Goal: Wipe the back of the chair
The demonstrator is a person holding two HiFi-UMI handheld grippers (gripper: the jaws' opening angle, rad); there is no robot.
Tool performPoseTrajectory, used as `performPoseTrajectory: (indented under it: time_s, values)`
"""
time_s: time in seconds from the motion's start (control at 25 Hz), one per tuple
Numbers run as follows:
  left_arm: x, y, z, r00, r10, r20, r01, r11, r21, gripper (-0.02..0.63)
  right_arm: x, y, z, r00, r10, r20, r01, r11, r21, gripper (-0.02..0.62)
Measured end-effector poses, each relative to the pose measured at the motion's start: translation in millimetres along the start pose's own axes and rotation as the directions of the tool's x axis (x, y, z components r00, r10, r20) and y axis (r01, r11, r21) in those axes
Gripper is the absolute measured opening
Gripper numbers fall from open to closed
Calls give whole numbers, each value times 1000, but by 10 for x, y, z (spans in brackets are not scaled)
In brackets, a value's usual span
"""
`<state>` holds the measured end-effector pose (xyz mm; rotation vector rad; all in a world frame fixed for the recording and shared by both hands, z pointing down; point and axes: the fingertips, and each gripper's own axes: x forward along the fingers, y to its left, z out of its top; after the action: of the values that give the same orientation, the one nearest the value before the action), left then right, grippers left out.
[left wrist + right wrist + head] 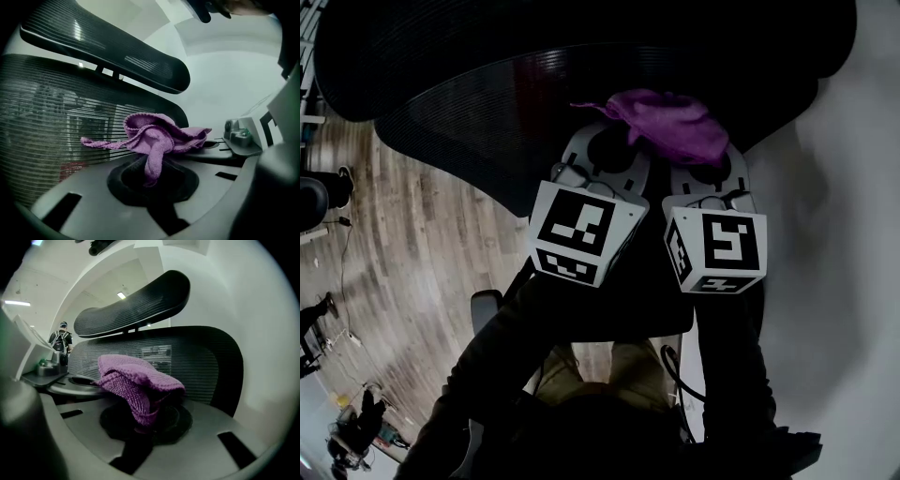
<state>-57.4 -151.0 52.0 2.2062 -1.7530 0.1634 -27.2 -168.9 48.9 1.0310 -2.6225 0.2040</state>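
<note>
The office chair's black mesh backrest [487, 131] is filling the upper part of the head view, with its curved mesh headrest [581, 28] sitting above it on a short post. A wooden floor [403, 244] is showing to the left of the backrest and a pale wall [853, 234] to its right.

The left gripper [609, 145] and the right gripper [712, 169] are reaching side by side toward the backrest's upper middle, their marker cubes [581, 232] trailing just behind.

A purple cloth [670, 122] is bunching across the tips of both grippers, right in front of the mesh near the backrest's top edge. Whether it is pressing on the mesh cannot be told.

In the left gripper view, the left gripper [152, 180] is closing on a twisted fold of the cloth [154, 136], and one thin corner is trailing out across the mesh [42, 117]. In the right gripper view, the right gripper [145, 420] is likewise pinching the cloth [136, 378], which is heaping over its jaws.

Far beyond the backrest [201, 357], a person [61, 338] is standing.
</note>
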Motion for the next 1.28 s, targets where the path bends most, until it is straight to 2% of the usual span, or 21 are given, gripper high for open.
performPoseTrajectory:
  time_s: [0.24, 0.4, 0.64, 0.88, 1.28]
  values:
    - [-229, 195, 195, 1000, 31, 0, -31, 999, -14, 48, 46, 266, 243, 1000, 30, -7, -30, 999, -17, 49]
    - [-356, 328, 65, 999, 54, -4, -55, 998, -23, 48, 103, 457, 143, 999, 53, -9, -53, 998, -21, 49]
    - [-533, 754, -77, 996, 90, -9, -91, 995, -42, 48, 383, 835, 85, 996, 88, -21, -88, 996, -31, 49]
    - [-755, 1027, -66, 992, 122, -7, -123, 991, -50, 48, 508, 1160, 147, 992, 120, -27, -121, 992, -40, 49]
    - [-1155, 1399, -166, 984, 178, -2, -178, 984, -22, 48, 640, 1711, 124, 985, 173, -24, -175, 983, -56, 49]
